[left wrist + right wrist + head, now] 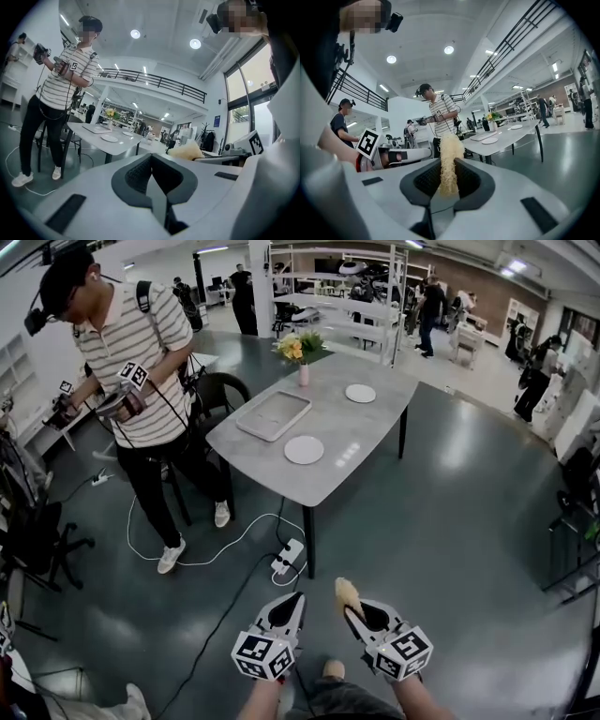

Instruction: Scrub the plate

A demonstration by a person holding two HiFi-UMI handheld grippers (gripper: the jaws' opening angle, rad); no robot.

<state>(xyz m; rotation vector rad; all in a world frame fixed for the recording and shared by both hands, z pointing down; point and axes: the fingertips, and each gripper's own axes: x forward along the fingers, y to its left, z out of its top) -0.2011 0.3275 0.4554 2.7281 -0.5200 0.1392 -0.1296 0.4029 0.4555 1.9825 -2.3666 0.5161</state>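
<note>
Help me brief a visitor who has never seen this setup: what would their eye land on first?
Probably the yellow scrubbing sponge, clamped upright in the right claw, low in the head view beside the shut, empty left claw. Next comes the grey table further ahead, carrying a near white plate, a far white plate, a tray and a vase of flowers. A person in a striped shirt stands at its left, holding grippers too.

Plates (304, 449) (360, 393): two, both on the one tabletop (356, 442)
Tray (274, 415): one
Vase (304, 374) of flowers: one
Sponge (347, 592): one
Claws: two, left claw (296, 601) and right claw (351, 607)
Power strip (288, 557): one, on the floor
</note>
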